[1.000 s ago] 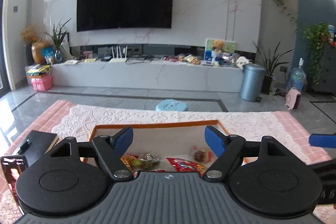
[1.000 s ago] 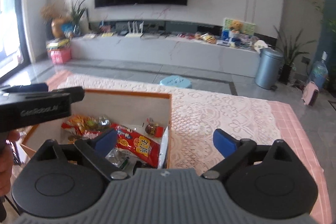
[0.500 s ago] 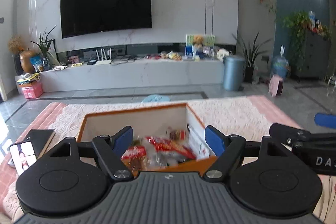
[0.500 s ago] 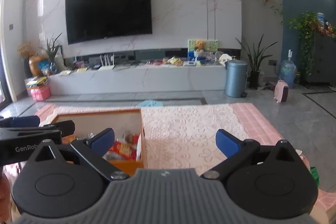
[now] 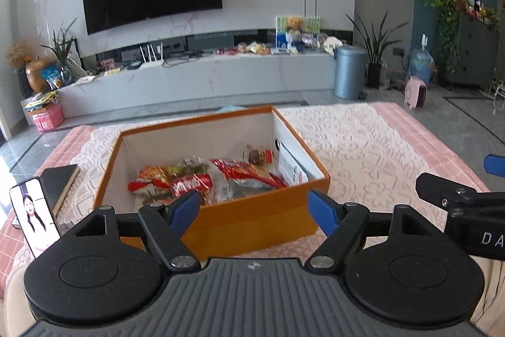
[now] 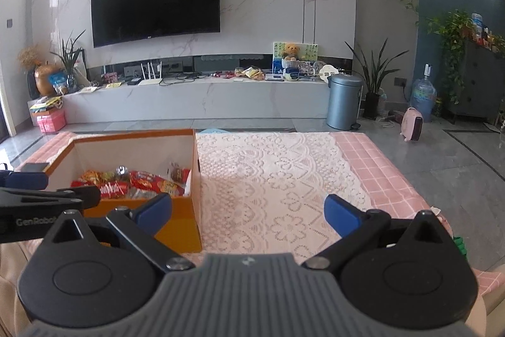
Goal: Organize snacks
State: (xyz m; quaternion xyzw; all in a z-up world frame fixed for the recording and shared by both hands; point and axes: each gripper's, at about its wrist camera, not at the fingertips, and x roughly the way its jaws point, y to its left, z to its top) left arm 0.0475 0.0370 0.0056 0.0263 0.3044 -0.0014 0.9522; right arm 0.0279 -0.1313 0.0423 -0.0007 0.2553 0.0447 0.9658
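The box (image 5: 249, 220), orange outside and white inside, stands open on the lace cloth (image 5: 363, 147) that covers the surface. The snacks (image 5: 205, 179) lie in a loose heap on its floor: red and yellow packets, one red packet (image 5: 191, 184) nearest the front wall, and a small dark one (image 5: 258, 156) toward the back right corner. A white card (image 5: 292, 168) leans against the right inner wall.

The left hand-held gripper (image 5: 254, 207) hangs in front of the box's near wall, its blue fingers (image 5: 184, 206) spread wide with nothing between them. The right hand-held gripper (image 6: 249, 212) is to the right of the box, over bare lace, likewise spread and holding nothing; its left finger (image 6: 154, 210) overlaps the box's near right corner in the right wrist view, though whether it touches is hard to tell.

Left of the box a phone (image 5: 33, 218) with a lit screen stands tilted, next to a dark book (image 5: 60, 182) lying flat.
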